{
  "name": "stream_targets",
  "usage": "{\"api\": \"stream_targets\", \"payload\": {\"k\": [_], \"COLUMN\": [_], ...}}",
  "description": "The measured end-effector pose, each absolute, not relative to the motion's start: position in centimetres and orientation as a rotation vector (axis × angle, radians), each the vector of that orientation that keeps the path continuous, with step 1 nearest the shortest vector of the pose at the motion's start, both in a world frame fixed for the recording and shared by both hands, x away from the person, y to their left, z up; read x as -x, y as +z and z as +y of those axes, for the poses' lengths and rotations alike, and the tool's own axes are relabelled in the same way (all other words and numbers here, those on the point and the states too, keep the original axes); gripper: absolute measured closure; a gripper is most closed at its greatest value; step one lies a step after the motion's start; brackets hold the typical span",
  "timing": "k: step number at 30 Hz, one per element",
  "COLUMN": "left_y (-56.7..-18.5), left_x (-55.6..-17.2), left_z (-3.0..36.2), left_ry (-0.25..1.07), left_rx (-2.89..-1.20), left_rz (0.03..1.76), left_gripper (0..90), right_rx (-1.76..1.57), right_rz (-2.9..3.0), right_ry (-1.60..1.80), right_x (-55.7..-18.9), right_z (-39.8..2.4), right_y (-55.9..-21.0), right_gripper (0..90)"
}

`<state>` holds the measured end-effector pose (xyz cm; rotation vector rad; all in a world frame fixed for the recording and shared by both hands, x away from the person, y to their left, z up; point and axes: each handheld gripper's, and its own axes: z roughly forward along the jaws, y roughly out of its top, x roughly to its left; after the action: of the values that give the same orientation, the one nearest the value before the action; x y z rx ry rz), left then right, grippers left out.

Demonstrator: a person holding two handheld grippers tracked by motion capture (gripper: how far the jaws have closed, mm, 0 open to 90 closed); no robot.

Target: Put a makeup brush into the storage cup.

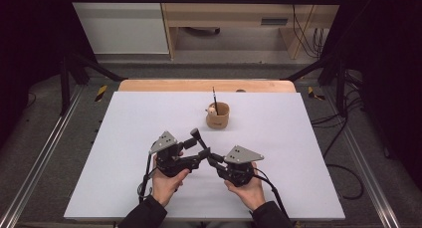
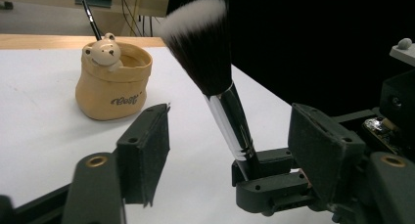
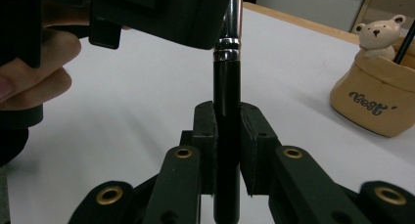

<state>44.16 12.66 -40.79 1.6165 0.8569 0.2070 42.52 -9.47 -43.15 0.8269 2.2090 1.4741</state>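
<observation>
A makeup brush (image 2: 205,48) with a black, white-tipped head and a chrome ferrule stands nearly upright above the white table. My right gripper (image 3: 227,123) is shut on its black handle (image 3: 227,82), low down. My left gripper (image 2: 230,136) is open, with one jaw on either side of the ferrule and a gap on both sides. In the high view the two grippers meet at mid-table, left gripper (image 1: 198,147) and right gripper (image 1: 213,159), with the brush (image 1: 195,133) rising between them. A tan bear-shaped pot (image 1: 218,116) stands beyond them, holding a thin black brush (image 1: 214,96).
The white table top (image 1: 124,138) spreads wide to the left and right of my hands. Its wooden far edge (image 1: 164,85) lies behind the pot (image 2: 112,87). Black frame rails and cables run along both sides of the table.
</observation>
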Motion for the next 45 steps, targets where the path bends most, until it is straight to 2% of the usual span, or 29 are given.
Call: {"api": "stream_targets", "payload": {"k": [10, 28, 45], "left_y": [-40.70, -40.71, -40.60], "left_x": [-43.96, -43.90, -43.54], "left_z": [12.56, 12.84, 12.68], "left_ry": [0.188, 0.163, 0.155], "left_rx": [-1.595, -1.560, -1.548], "left_rz": [0.862, 0.893, 0.869], "left_gripper": [49.8, 71.0, 76.1], "right_rx": [-0.833, -0.820, -0.812], "right_rz": [2.198, 2.197, 2.195], "right_ry": [1.508, 1.547, 1.552], "right_x": [-42.34, -42.14, -42.11], "right_z": [-9.07, -8.78, -8.61], "right_y": [-43.16, -43.21, -43.32], "right_gripper": [79.0, 78.9, 78.5]}}
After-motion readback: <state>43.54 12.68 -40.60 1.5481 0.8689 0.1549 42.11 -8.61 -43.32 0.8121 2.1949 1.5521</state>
